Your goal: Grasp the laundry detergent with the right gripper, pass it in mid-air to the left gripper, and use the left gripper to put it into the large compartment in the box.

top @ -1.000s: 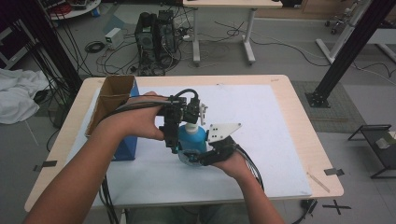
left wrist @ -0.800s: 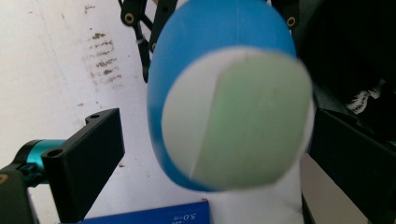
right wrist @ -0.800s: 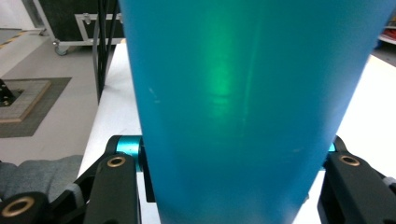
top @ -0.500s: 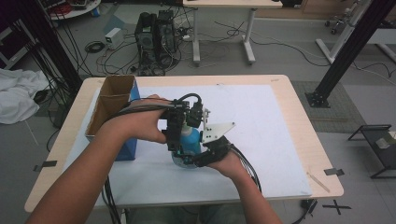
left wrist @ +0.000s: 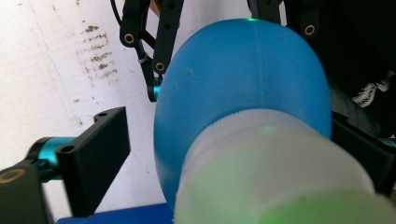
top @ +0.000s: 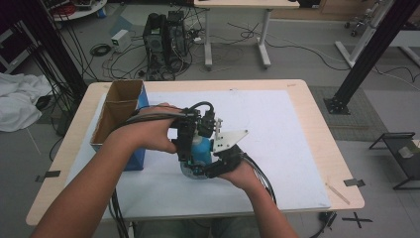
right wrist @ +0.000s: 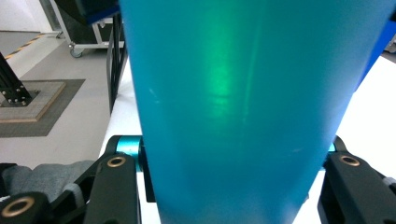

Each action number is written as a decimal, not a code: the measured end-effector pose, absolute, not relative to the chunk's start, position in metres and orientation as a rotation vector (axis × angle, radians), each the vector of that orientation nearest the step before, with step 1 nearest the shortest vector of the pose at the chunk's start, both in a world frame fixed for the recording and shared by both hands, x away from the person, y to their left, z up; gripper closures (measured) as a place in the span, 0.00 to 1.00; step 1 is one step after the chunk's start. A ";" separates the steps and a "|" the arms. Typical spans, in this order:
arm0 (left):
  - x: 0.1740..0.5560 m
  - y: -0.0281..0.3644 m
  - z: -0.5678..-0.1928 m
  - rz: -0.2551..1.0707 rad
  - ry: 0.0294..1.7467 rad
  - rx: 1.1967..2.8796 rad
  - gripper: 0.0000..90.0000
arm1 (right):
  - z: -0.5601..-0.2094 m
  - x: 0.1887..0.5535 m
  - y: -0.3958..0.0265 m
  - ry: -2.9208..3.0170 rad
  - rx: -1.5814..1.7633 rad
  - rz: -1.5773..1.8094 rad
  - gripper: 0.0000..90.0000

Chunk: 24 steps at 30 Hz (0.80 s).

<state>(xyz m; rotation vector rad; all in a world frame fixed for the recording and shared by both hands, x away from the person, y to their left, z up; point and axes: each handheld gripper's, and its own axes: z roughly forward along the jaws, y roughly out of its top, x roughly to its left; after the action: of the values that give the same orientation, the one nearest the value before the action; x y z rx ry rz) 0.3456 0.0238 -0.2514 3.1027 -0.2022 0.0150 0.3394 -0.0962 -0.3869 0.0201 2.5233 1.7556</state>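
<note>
Centrally on the white table cover (top: 277, 129), both grippers meet at a blue bottle (top: 200, 148). The right gripper (top: 214, 166) clamps the bottle body: in the right gripper view its two black jaws press against either side of the blue wall (right wrist: 224, 107). The left gripper (top: 187, 148) stands at the bottle's pale cap (left wrist: 275, 172). Its jaws have just been closing, with the cap between them. In the left gripper view the left jaw stands clear of the cap with white surface visible in the gap; contact on the other side appears unlikely but is hidden by the cap. An open cardboard box (top: 119, 106) with a blue side stands near the table's left edge, just beside the left forearm.
</note>
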 end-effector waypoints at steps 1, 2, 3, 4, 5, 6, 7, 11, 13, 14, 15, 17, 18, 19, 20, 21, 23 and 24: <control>0.346 0.024 -0.252 0.012 -0.205 3.102 0.11 | -0.386 0.339 -0.097 2.528 0.037 1.744 0.50; 0.345 0.024 -0.252 0.010 -0.201 3.100 0.11 | -0.386 0.339 -0.097 2.527 0.039 1.745 0.50; 0.345 0.023 -0.252 0.011 -0.199 3.107 0.11 | -0.386 0.339 -0.097 2.528 0.037 1.747 0.50; 0.344 0.023 -0.252 0.010 -0.201 3.107 0.12 | -0.386 0.338 -0.097 2.533 0.041 1.756 0.50; 0.345 0.023 -0.252 0.017 -0.220 3.109 0.13 | -0.386 0.338 -0.097 2.533 0.041 1.755 0.50; 0.345 0.023 -0.252 0.016 -0.216 3.109 0.15 | -0.386 0.338 -0.096 2.532 0.041 1.756 0.50; 0.344 0.023 -0.253 0.000 -0.209 3.109 0.15 | -0.386 0.339 -0.096 2.533 0.040 1.754 0.50; 0.344 0.023 -0.252 0.005 -0.201 3.109 0.18 | -0.387 0.339 -0.096 2.536 0.022 1.752 0.50; 0.344 0.022 -0.252 0.004 -0.206 3.112 0.18 | -0.387 0.338 -0.096 2.539 0.026 1.752 0.50; 0.345 0.021 -0.253 0.002 -0.211 3.113 0.18 | -0.387 0.336 -0.097 2.558 0.076 1.740 0.50; 0.345 0.020 -0.253 0.012 -0.223 3.114 0.19 | -0.386 0.336 -0.097 2.560 0.082 1.737 0.50; 0.344 0.020 -0.253 0.000 -0.216 3.114 0.20 | -0.387 0.337 -0.097 2.546 0.064 1.733 0.50; 0.344 0.020 -0.253 -0.003 -0.213 3.112 0.21 | -0.386 0.337 -0.097 2.549 0.073 1.738 0.50; 0.344 0.020 -0.253 -0.005 -0.213 3.113 0.22 | -0.386 0.336 -0.097 2.555 0.088 1.742 0.50; 0.345 0.020 -0.253 -0.005 -0.212 3.114 0.22 | -0.387 0.336 -0.096 2.548 0.082 1.743 0.50; 0.345 0.020 -0.254 -0.010 -0.211 3.114 0.22 | -0.386 0.337 -0.097 2.547 0.077 1.740 0.50; 0.344 0.021 -0.254 -0.014 -0.212 3.117 0.23 | -0.386 0.336 -0.097 2.555 0.081 1.737 0.50; 0.344 0.021 -0.254 -0.015 -0.212 3.117 0.24 | -0.386 0.336 -0.097 2.556 0.080 1.738 0.50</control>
<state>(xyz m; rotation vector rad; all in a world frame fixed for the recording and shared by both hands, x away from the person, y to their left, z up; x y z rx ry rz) 0.3445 0.0206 -0.2537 3.1174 -0.2124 -0.0149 0.3364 -0.0973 -0.3862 0.0804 2.5560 1.7382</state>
